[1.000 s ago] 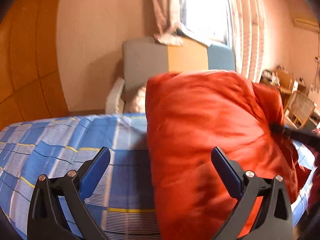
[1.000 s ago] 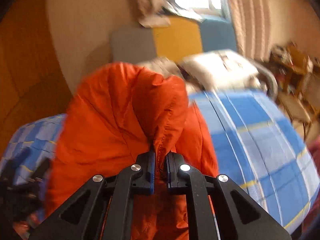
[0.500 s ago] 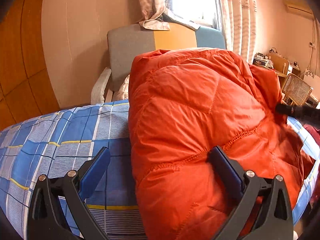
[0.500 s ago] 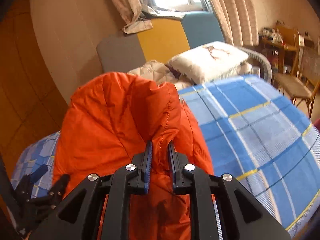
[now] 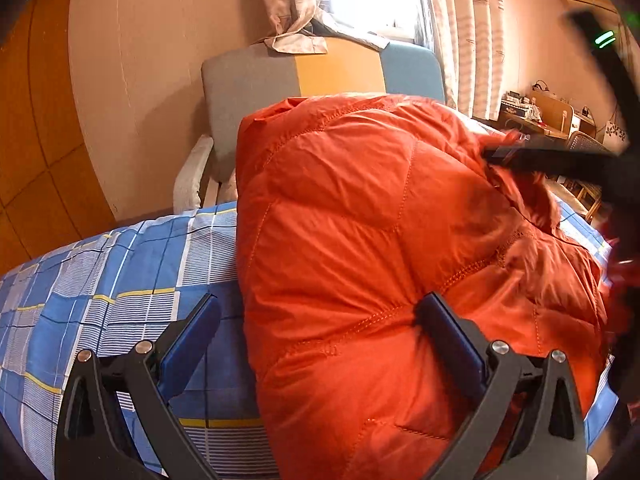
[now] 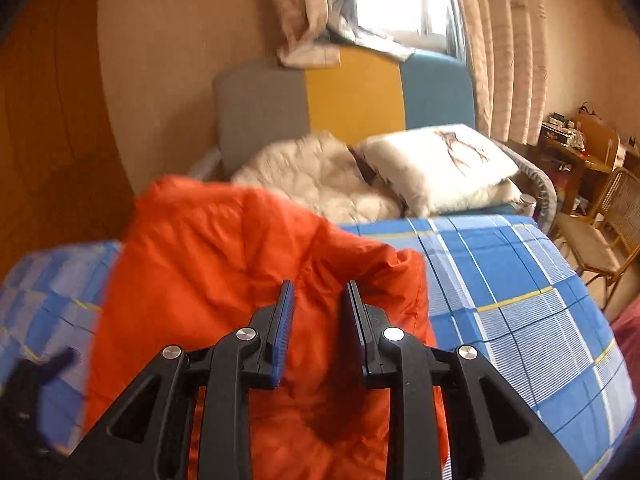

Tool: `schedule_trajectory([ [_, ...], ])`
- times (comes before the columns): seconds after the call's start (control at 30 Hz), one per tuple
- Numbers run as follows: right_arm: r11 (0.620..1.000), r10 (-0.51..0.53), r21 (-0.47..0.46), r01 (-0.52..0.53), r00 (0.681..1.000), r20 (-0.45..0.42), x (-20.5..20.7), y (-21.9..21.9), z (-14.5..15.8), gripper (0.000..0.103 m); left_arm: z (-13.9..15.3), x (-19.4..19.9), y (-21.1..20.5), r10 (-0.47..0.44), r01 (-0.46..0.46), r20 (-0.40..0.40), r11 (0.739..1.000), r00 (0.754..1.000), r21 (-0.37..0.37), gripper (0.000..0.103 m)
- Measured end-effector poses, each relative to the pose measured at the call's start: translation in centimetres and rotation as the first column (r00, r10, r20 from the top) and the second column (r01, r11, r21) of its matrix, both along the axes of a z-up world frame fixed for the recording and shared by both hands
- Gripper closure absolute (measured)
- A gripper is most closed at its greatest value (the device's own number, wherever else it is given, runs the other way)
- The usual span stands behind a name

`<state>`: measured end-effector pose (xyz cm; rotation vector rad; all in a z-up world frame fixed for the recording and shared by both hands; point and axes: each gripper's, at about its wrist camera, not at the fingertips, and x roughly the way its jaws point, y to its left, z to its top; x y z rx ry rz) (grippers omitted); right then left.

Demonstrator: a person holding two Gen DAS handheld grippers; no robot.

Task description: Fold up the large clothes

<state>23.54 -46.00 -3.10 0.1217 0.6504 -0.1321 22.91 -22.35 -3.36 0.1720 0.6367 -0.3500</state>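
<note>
Puffy quilted orange down jacket (image 5: 360, 248) bunched on blue plaid bedsheet (image 5: 120, 264), centre to right of left wrist frame; already doubled over into a thick mound, so at least one fold judged done; edges uneven, lump tall, so flattening and probably one more fold judged left.

Left gripper (image 5: 320, 344) jaws spread wide; right-hand pad sunk against jacket's lower edge, left-hand pad over bare sheet; nothing pinched. Right gripper (image 6: 318, 320) jaws narrow but parted, just been opening; orange fabric visible in the gap below and beyond, pads not pressing on it; hem released, by the look of it.

Left wrist view only: quilting seams and stitched hem close up; jacket's left side standing like a wall at mid-frame; other gripper's black body entering from right edge, blurred, tip against jacket's upper right; grey-yellow-blue padded headboard (image 5: 320, 68) upper centre, mostly blocked lower down.

Right wrist view only: white pillow with a brown antler print (image 6: 436, 168) and a cream fluffy blanket (image 6: 316, 184) at upper centre, behind jacket; jacket lower left to centre, lying flatter, folded edge at right; wide open sheet lower right; wicker chair (image 6: 600, 232) at right edge; left gripper as dark blur lower left, jaw state unreadable there.
</note>
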Motion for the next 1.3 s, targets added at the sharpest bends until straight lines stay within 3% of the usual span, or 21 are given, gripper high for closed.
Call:
schedule_trajectory([
  [0.1, 1.000, -0.016, 0.015, 0.017, 0.997, -0.073, 1.8, -0.8, -3.1, 0.077, -0.3, 0.5, 0.1, -0.021, 0.020, -0.028, 0.999, 0.999, -0.036, 0.002],
  [0.2, 0.998, -0.062, -0.031, 0.060, 0.996, -0.072, 1.9, -0.3, -5.3, 0.078, -1.0, 1.3, 0.1, -0.026, 0.018, -0.074, 0.995, 0.997, -0.103, 0.002],
  [0.3, 0.997, -0.073, 0.024, 0.074, 0.995, -0.066, 2.2, -1.0, -7.1, 0.078, -1.8, 1.6, 0.0, -0.031, 0.018, -0.092, 0.990, 0.995, -0.142, 0.002],
  [0.47, 0.997, -0.056, 0.056, 0.061, 0.994, -0.090, 2.1, -0.9, -7.5, 0.078, -0.8, 1.9, -0.4, -0.016, 0.002, -0.127, 0.993, 0.992, -0.117, 0.003],
  [0.57, 0.994, -0.056, 0.087, 0.063, 0.995, -0.087, 1.8, -1.3, -7.7, 0.078, 2.1, 2.6, -0.8, 0.025, -0.031, -0.052, 0.993, 0.998, -0.115, 0.003],
  [0.67, 0.994, -0.055, 0.087, 0.062, 0.995, -0.083, 1.8, -1.2, -7.6, 0.078, 3.2, 4.5, -2.7, 0.054, -0.055, -0.031, 0.998, 0.998, -0.039, 0.003],
  [0.73, 0.994, -0.056, 0.085, 0.063, 0.995, -0.081, 1.8, -1.1, -7.6, 0.078, 2.6, 6.7, -4.3, 0.091, -0.089, -0.044, 0.994, 0.995, 0.057, 0.002],
  [0.77, 0.994, -0.057, 0.087, 0.064, 0.995, -0.079, 1.8, -1.2, -7.6, 0.078, 2.2, 7.5, -4.6, 0.097, -0.093, -0.051, 0.994, 0.994, 0.063, 0.002],
  [0.93, 0.991, -0.062, 0.116, 0.070, 0.995, -0.072, 1.9, -1.6, -7.9, 0.078, -0.8, 10.1, -3.9, 0.123, -0.123, -0.154, 0.992, 0.980, 0.009, 0.002],
  [1.1, 0.992, -0.072, 0.100, 0.079, 0.994, -0.078, 2.4, -1.3, -8.3, 0.078, -2.6, 10.1, -4.5, 0.135, -0.130, -0.123, 0.990, 0.983, 0.050, 0.002],
  [1.3, 0.984, -0.024, 0.172, 0.040, 0.995, -0.093, 2.1, -2.3, -8.0, 0.078, -2.4, 9.3, -3.4, 0.104, -0.101, -0.141, 0.994, 0.984, 0.029, 0.002],
])
